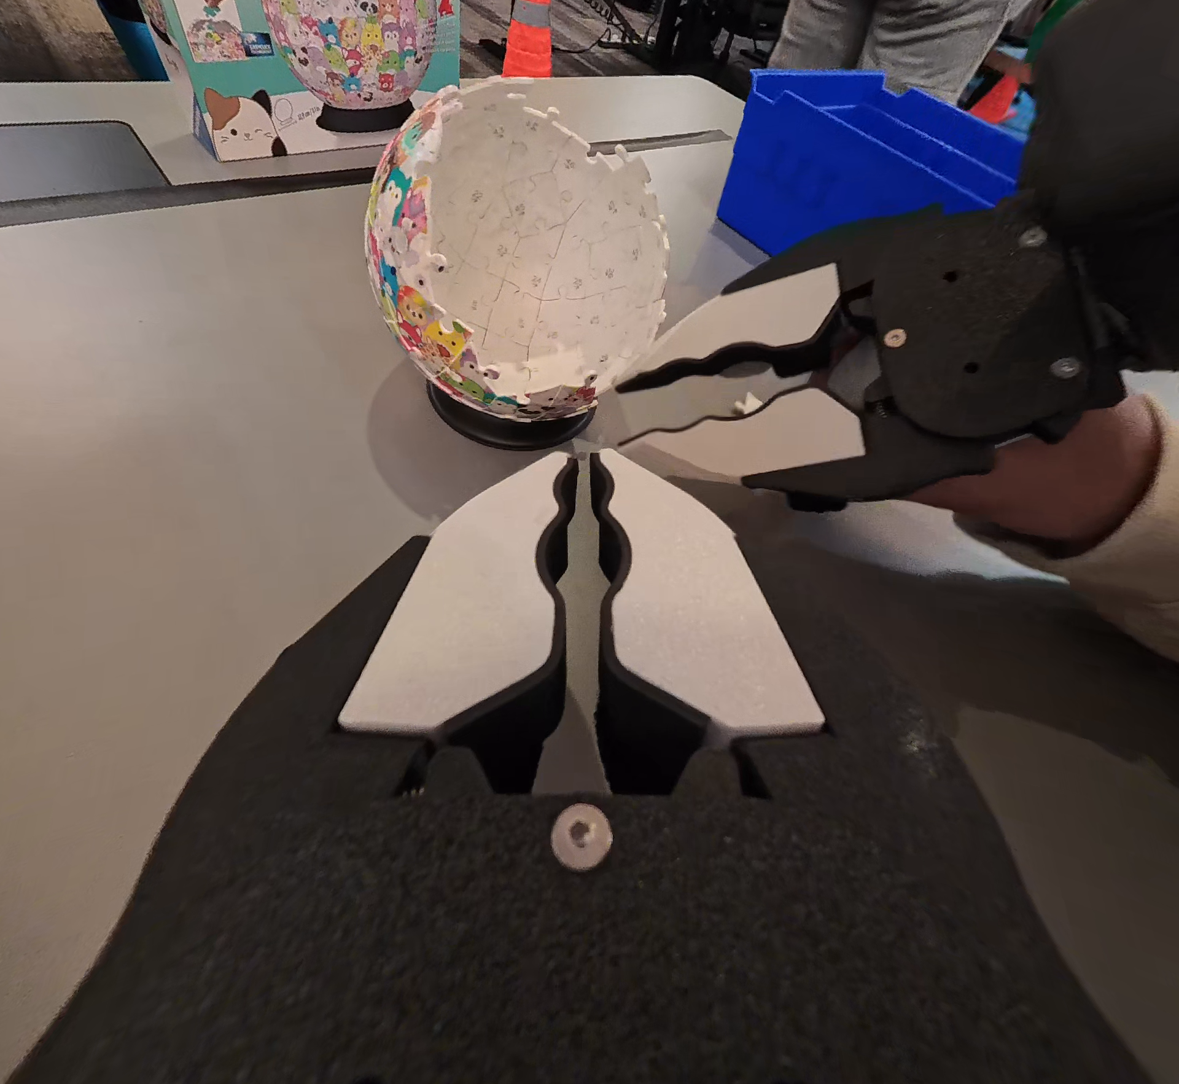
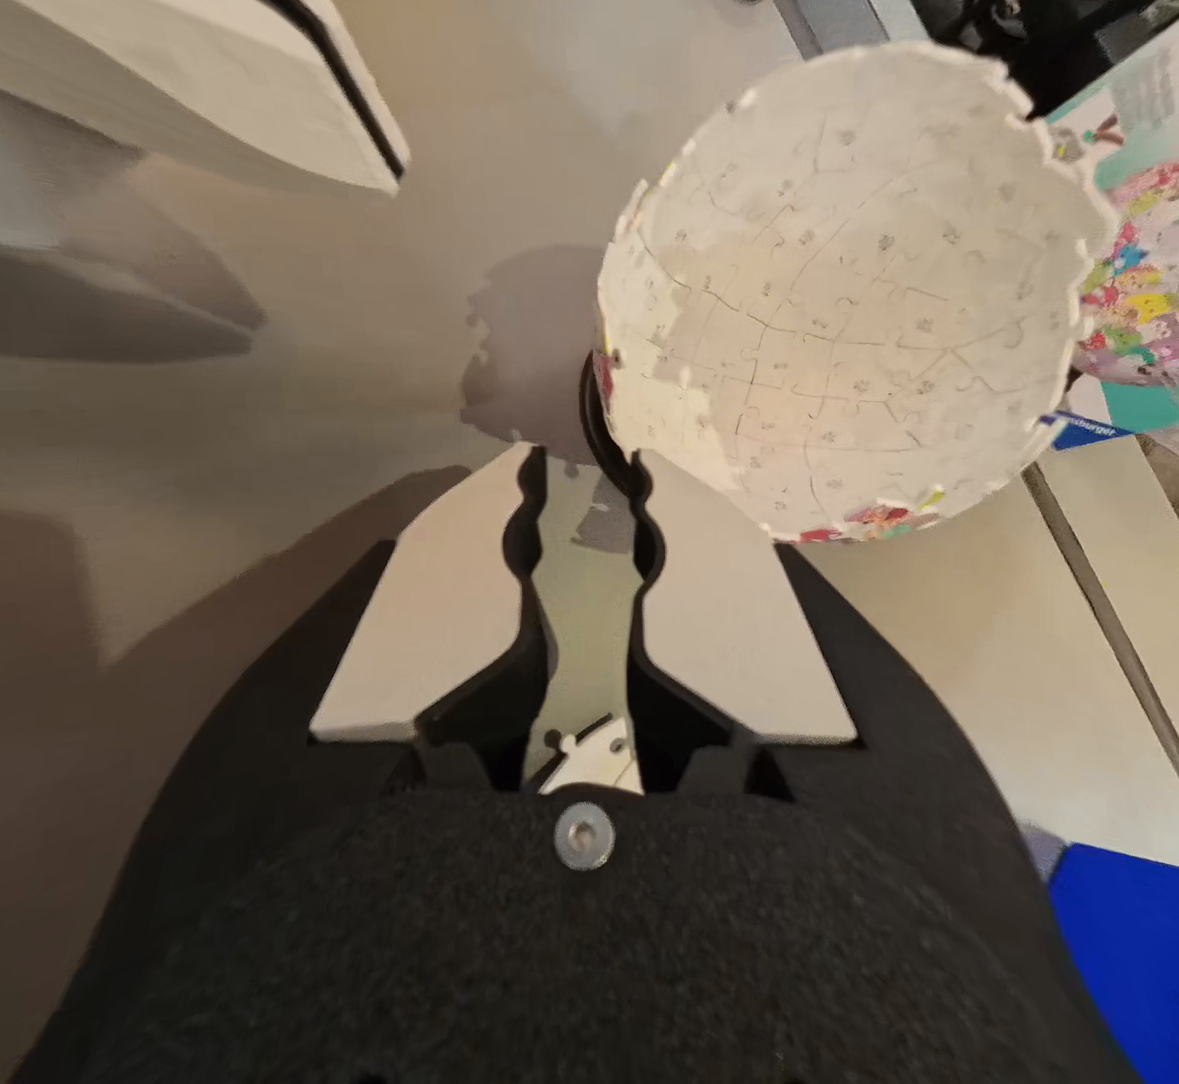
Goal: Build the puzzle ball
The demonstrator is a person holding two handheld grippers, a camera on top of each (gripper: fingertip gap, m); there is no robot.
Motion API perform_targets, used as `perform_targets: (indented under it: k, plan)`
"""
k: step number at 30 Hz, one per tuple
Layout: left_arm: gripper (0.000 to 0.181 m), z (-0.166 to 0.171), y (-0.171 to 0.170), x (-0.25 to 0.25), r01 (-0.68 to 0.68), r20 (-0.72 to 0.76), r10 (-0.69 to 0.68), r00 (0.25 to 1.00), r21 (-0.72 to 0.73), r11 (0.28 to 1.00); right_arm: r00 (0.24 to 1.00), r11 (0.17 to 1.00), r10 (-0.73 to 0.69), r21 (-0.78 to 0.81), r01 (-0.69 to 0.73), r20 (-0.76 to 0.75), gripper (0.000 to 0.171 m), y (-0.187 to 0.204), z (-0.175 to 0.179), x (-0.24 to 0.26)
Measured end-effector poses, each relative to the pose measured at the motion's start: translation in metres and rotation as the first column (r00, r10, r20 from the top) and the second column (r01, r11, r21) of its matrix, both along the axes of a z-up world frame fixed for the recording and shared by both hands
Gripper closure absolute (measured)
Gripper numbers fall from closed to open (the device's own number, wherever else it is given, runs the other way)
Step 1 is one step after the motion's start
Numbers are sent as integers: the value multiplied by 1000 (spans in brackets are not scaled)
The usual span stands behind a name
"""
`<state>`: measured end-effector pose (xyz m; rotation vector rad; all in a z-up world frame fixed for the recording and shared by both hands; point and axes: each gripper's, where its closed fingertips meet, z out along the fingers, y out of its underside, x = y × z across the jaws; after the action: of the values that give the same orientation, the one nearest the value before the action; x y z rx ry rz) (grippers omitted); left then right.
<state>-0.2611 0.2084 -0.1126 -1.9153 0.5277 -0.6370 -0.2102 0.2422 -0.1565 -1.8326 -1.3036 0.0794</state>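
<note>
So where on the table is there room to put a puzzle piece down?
The widest bare patch is the grey table left of the puzzle ball. It is crowded to the right, where the right gripper and blue bin sit, and behind, by the puzzle box.

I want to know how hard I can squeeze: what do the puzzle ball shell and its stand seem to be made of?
Puzzle ball: probably thin rigid plastic, matte white inside; the curved pieces hold shape unsupported. Stand: looks like black moulded plastic with a slight sheen.
</note>
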Motion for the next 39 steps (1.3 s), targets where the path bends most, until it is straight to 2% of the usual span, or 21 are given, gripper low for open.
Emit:
perform_targets:
  k: [2, 6, 8, 10, 14, 22, 30, 34, 37, 39]
  plan:
    - [178, 0, 0, -1, -3, -7, 3, 1000, 5, 1000, 997, 999, 35, -36, -33, 63, 125, -5, -3, -1]
    - [178, 1, -2, -3, -4, -16, 4, 1000, 16, 1000, 972, 989, 147, -57, -139, 183, 116, -5, -7, -7]
    - [178, 3, -2, -5, -8, -23, 9, 1000, 27, 1000, 949, 979, 190, -115, -166, 251, 105, -4, -18, -7]
    - [178, 5, -2, -7, -15, -33, 16, 999, 39, 999, 929, 974, 214, -137, -180, 304, 103, 0, -24, -7]
    - [178, 10, -2, -8, -19, -39, 21, 999, 56, 998, 931, 951, 270, -220, -217, 245, 107, -3, -25, -20]
    - [177, 13, -2, -6, -7, -22, 9, 1000, 60, 998, 923, 923, 291, -328, -202, 251, 89, 2, -29, -21]
    - [176, 17, -2, -9, -11, -3, 11, 1000, 60, 998, 930, 922, 215, -376, -93, 298, 82, 5, -33, -15]
    - [176, 20, -2, -10, -11, 2, 11, 1000, 62, 998, 916, 918, 228, -385, -90, 329, 78, -1, -20, -12]
    - [175, 23, -4, -14, -13, 3, 13, 1000, 67, 998, 893, 895, 315, -413, -167, 322, 71, 1, 4, -11]
    - [173, 29, -7, -19, -17, 13, 17, 1000, 77, 997, 876, 844, 390, -491, -216, 285, 70, 1, 13, -10]
